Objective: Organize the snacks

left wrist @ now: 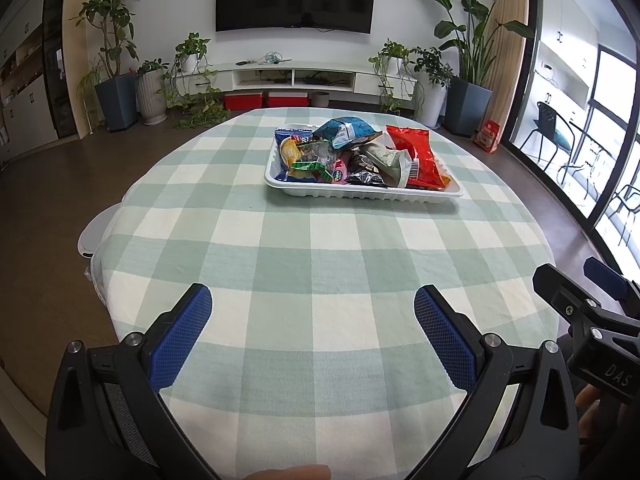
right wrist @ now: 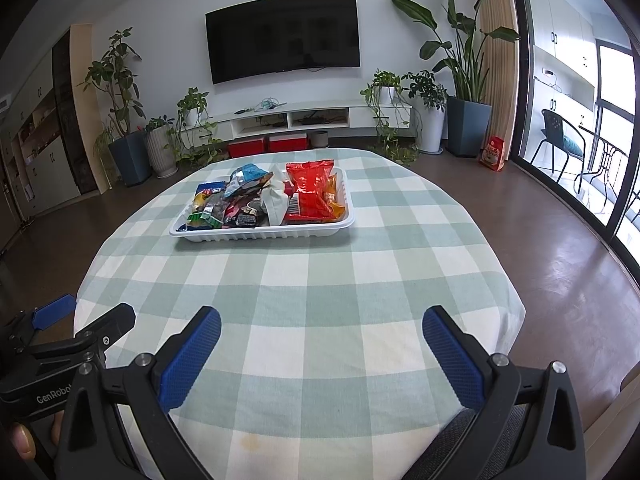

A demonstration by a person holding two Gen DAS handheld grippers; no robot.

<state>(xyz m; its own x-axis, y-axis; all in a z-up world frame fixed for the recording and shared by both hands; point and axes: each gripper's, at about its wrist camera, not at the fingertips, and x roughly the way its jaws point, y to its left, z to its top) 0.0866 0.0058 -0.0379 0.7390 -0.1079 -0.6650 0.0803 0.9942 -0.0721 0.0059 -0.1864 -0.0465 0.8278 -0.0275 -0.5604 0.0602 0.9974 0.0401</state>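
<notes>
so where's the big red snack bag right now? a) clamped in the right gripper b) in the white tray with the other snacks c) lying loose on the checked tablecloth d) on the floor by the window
b, the red snack bag lies at the right end of the white tray among the other packets, while both the left gripper and the right gripper are open and empty above the tablecloth.

We see bare checked tablecloth (left wrist: pixel 320 264) across the lower and middle frame: open passage. Only obstacle: white tray (left wrist: pixel 360 194) heaped with snack packets (left wrist: pixel 352 152), upper centre.
</notes>
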